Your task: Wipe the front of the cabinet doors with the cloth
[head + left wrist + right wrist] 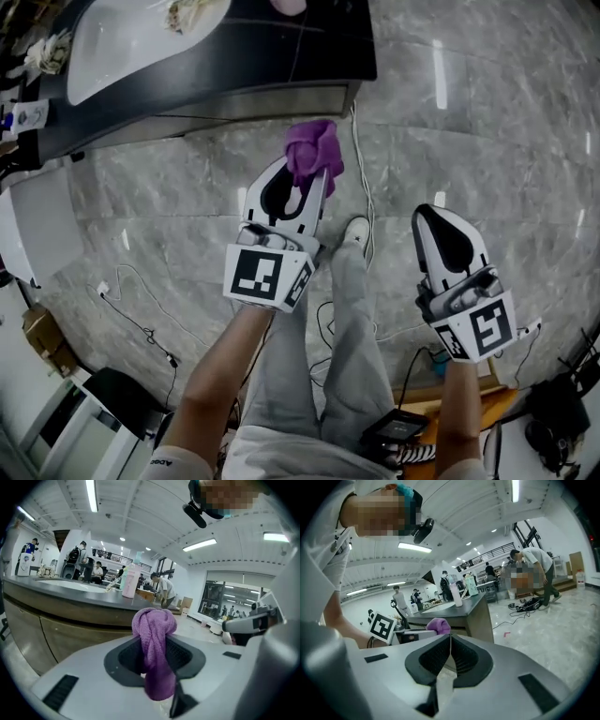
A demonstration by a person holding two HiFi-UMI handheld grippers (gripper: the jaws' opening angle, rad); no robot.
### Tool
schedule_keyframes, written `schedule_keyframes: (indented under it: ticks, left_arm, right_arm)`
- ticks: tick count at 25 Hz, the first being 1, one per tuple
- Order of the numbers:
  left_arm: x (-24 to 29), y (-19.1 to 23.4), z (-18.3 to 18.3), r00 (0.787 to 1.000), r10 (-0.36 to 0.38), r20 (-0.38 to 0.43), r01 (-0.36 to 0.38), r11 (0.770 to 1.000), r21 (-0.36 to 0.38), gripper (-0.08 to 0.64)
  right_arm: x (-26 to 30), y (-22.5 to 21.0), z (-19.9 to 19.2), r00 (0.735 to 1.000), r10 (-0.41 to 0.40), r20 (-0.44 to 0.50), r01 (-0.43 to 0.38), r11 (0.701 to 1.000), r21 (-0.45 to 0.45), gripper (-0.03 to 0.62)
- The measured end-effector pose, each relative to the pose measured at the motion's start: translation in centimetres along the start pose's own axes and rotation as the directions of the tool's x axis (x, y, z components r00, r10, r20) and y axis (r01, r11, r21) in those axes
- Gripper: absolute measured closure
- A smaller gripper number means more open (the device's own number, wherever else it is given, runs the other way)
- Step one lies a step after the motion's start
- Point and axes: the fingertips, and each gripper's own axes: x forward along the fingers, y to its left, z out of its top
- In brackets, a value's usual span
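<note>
A purple cloth (315, 152) (154, 644) is bunched between the jaws of my left gripper (302, 183), which is shut on it; the cloth sticks out past the tips. The wooden cabinet doors (61, 634) stand under a dark countertop (234, 56) (70, 592), ahead and to the left of the cloth, a short way off. My right gripper (441, 220) (450, 641) hangs to the right over the floor, jaws shut together with nothing in them. From the right gripper view the cloth (438, 625) and the left gripper's marker cube (383, 626) show at left.
A white sink basin (131, 37) is set in the countertop, with a pink bottle (130, 581) on it. Cables (361, 178) trail over the grey marble floor. The person's legs and shoe (354, 232) are below the grippers. People stand in the background.
</note>
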Motion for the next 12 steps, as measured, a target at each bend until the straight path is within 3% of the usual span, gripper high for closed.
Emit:
schedule_keyframes:
  ticks: [6, 12]
  left_arm:
    - [5.8, 0.5, -3.7, 0.999, -0.042, -0.006, 0.042, 0.998, 0.052, 0.442]
    - [9.0, 2.3, -3.8, 0.999, -0.030, 0.017, 0.029, 0.998, 0.058, 0.442]
  right_arm:
    - [3.0, -1.1, -6.7, 0.999, -0.005, -0.037, 0.008, 0.996, 0.089, 0.563]
    - [4.1, -0.3, -8.4, 0.997, -0.015, -0.073, 0.021, 0.996, 0.089, 0.563]
